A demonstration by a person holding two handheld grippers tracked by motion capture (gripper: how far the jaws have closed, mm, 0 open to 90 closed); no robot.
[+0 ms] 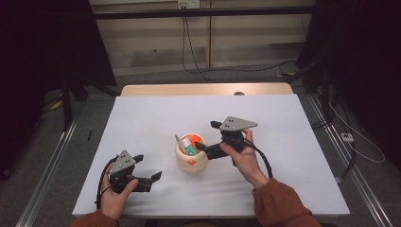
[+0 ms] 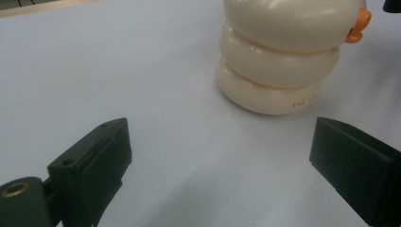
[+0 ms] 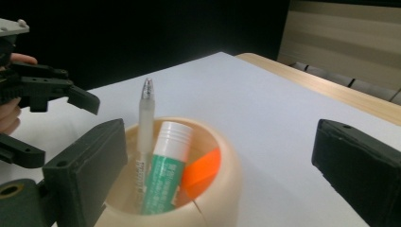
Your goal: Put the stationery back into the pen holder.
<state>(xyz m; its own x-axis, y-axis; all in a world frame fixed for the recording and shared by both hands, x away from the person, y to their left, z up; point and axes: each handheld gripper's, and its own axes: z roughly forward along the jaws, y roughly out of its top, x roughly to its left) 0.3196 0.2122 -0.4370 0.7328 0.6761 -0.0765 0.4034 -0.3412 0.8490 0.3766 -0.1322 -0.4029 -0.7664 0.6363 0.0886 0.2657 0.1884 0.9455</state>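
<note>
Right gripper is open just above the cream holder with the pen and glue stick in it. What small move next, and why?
Probably ease the right gripper down around the green glue stick with the white cap. Its jaws stand wide open over the cream ringed holder, and that stick stands upright beside the translucent pen. The left gripper is open, apart.

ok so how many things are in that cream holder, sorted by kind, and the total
pen: 1
green-and-white glue stick: 1
orange item, kind unclear: 1
total inside the cream holder: 3
</note>
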